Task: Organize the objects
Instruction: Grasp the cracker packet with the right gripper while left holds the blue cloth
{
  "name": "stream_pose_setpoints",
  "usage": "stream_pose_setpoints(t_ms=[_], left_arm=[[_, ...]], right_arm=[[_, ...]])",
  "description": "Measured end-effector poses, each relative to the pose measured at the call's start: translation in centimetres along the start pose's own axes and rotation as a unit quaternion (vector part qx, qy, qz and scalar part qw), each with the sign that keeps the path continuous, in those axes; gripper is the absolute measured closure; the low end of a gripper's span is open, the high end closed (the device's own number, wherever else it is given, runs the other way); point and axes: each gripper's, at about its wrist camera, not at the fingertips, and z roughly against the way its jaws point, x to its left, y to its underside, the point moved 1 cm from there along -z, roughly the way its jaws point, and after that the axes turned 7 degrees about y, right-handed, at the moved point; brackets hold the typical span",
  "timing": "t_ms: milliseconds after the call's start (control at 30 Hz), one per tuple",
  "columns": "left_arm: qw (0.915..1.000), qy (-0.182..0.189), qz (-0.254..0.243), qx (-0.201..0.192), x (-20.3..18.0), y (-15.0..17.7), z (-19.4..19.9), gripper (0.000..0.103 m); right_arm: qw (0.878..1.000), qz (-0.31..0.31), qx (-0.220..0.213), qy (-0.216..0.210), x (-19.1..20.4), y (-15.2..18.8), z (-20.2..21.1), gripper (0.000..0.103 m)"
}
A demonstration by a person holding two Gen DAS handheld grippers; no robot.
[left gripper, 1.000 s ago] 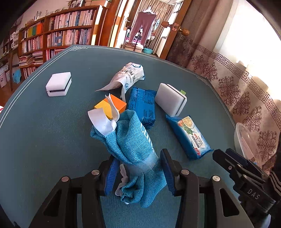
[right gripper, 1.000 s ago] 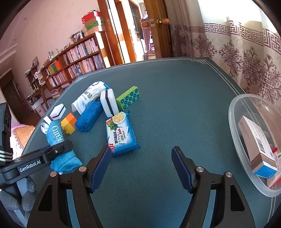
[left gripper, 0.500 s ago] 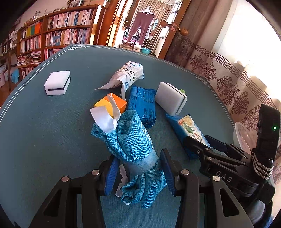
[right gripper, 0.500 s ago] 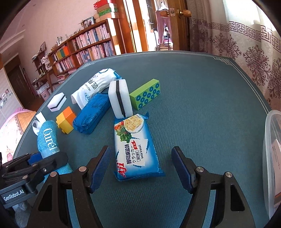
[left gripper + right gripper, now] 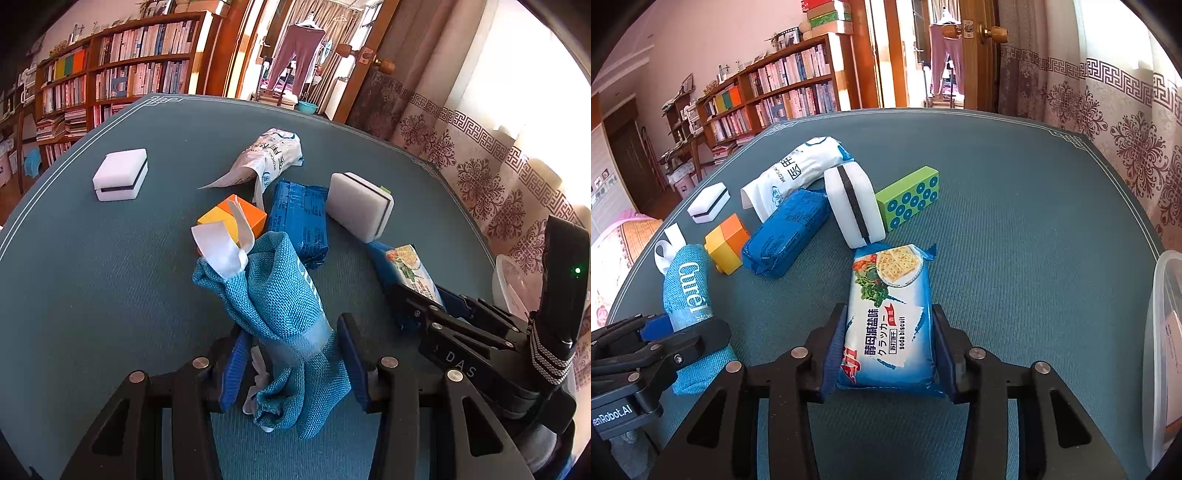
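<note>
The teal table (image 5: 1015,206) fills most of both views, its pale border line curving along the far edge. At the right edge of the right wrist view a clear plastic bin (image 5: 1161,332) shows part of its rim and wall.

The right tool (image 5: 888,354) sits low in the centre of that view with its blue pads pressed against both long sides of the soda biscuit pack (image 5: 892,314), clamped on it; the pack lies flat on the table and points up the frame. The left tool (image 5: 290,363) sits low in the centre of the left wrist view, its pads squeezing the blue mesh pouch (image 5: 275,299), which leans toward upper left with a white ribbon (image 5: 221,247) at its top end.

Above the biscuit pack in the right wrist view stands a white sponge with a dark stripe (image 5: 853,201), on edge and tilted. The green dotted block (image 5: 908,201) lies just right of it, the blue wrapped packet (image 5: 786,230) to its left, and the white medical bag (image 5: 798,168) above the packet, touching it. An orange and yellow block (image 5: 726,243) sits just left of the packet. A second white sponge (image 5: 709,203) lies flat toward centre left, apart from the cluster.
</note>
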Motion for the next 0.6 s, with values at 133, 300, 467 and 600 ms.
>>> stream_pose_setpoints(t_ms=[133,300,467,600], left_arm=[[1.0000,0.000,-0.001,-0.001,-0.1,0.0,0.1,0.053],[1.0000,0.003,-0.007,-0.005,-0.4,0.0,0.4,0.053],[0.9998,0.006,-0.019,-0.009,-1.2,0.0,0.8,0.053],[0.9995,0.007,-0.029,-0.010,-2.0,0.1,1.1,0.053]], right_arm=[[1.000,-0.012,0.001,-0.003,-0.4,0.4,0.5,0.061],[0.999,-0.033,0.000,-0.008,-1.1,1.4,1.6,0.061],[0.998,-0.055,-0.014,-0.011,-2.1,2.1,3.5,0.061],[0.997,-0.074,-0.024,-0.012,-3.1,2.6,4.9,0.061]])
